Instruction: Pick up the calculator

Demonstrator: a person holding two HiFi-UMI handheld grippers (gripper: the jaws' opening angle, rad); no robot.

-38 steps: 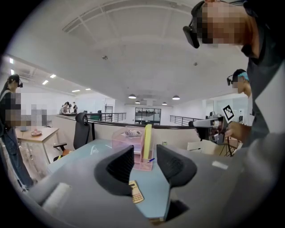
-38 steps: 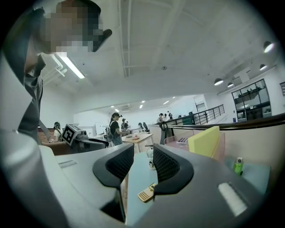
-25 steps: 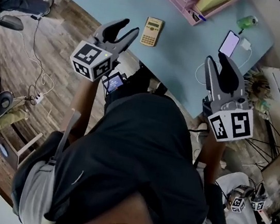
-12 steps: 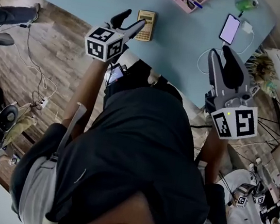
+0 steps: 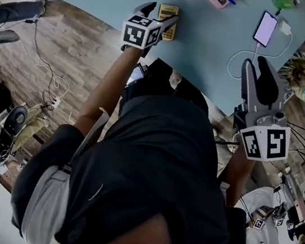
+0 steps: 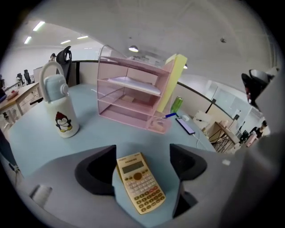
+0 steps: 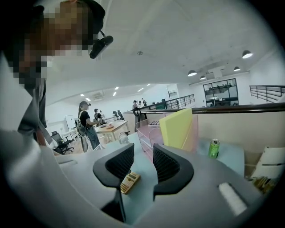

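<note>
Hovering over the near edge of a pale blue table [image 5: 209, 47], the left hand-held gripper [image 5: 160, 16] points steeply down at the calculator [image 5: 169, 20]. Its jaws have just been opening and now stand wide apart. In the left gripper view the beige calculator [image 6: 140, 182] lies flat on the table between the jaws, untouched. It sits close beside the left jaw, with a clear gap to the right one, and is turned a little askew. The right hand-held gripper [image 5: 259, 69] waits well off to the side, above the table's edge, its jaws only narrowly parted and holding nothing.

To do this step well, the left hand-held gripper probably needs to shift sideways to centre the calculator and twist to square up with its long edges. It should then sink until the tips almost meet the table before closing. The calculator is thin and flat, so a high or lopsided squeeze would likely make it slide away.
</note>
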